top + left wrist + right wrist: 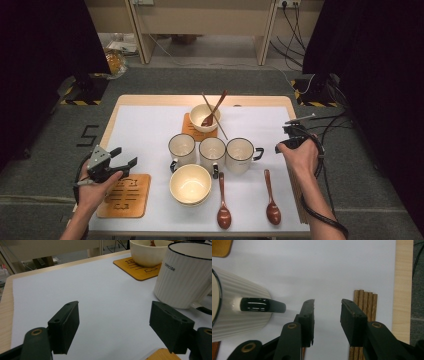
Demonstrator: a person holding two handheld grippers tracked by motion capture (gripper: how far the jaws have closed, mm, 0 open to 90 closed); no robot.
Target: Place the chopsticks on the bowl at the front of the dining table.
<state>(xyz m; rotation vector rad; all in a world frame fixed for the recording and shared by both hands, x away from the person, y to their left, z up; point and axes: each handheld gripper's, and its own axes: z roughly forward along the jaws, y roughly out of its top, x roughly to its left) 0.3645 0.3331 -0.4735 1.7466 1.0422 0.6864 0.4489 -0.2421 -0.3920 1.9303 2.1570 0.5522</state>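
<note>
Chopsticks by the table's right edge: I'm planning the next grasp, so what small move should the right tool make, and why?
Probably shift the right tool sideways over the chopsticks and lower it: its jaws are open, holding nothing, and the bundle lies just beside them.

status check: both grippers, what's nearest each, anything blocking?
Left gripper open, empty, above the empty wooden coaster. Right gripper open, empty, between right mug's handle and chopstick bundle. No obstruction seen.
</note>
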